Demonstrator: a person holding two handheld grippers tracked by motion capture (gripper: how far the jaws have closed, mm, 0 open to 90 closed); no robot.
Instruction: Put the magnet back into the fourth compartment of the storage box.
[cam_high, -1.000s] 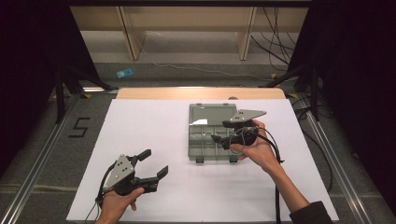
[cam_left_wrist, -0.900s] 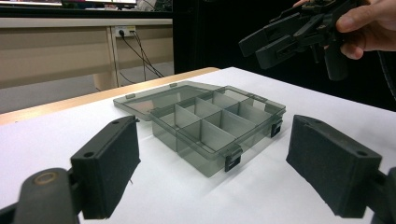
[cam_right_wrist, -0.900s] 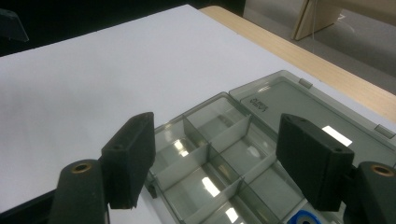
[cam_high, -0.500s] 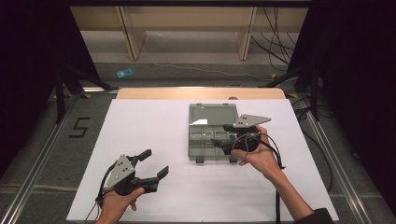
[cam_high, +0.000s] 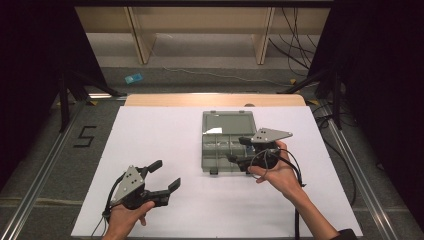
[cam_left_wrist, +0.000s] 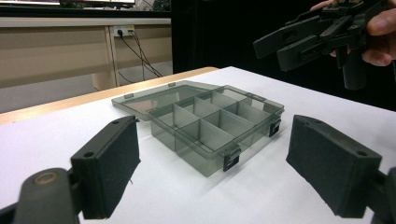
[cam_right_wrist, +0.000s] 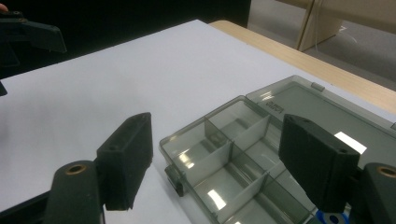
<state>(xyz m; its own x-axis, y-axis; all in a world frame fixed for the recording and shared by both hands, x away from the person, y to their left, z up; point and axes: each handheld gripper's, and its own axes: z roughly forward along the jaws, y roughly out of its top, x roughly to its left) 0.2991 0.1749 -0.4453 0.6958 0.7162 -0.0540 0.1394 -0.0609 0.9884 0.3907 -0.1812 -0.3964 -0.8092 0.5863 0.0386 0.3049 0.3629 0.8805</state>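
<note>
A: Organizer box (cam_high: 229, 142) sits open mid-worktop (cam_high: 160, 135), lid flat behind it, compartments look empty. Your right gripper (cam_high: 236, 150) hangs over its near right corner, jaws spread and just been opening, nothing between them.

B: Left gripper (cam_high: 166, 176)?

A: Spread too, empty, parked well apart near the front edge. Come down square on one wall; plenty of bare worktop left of the box.

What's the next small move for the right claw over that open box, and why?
Probably lower the right claw toward the box. Its jaws have just been opening with nothing between them, it hovers above the box's compartments, and the lid lies flat open.
</note>
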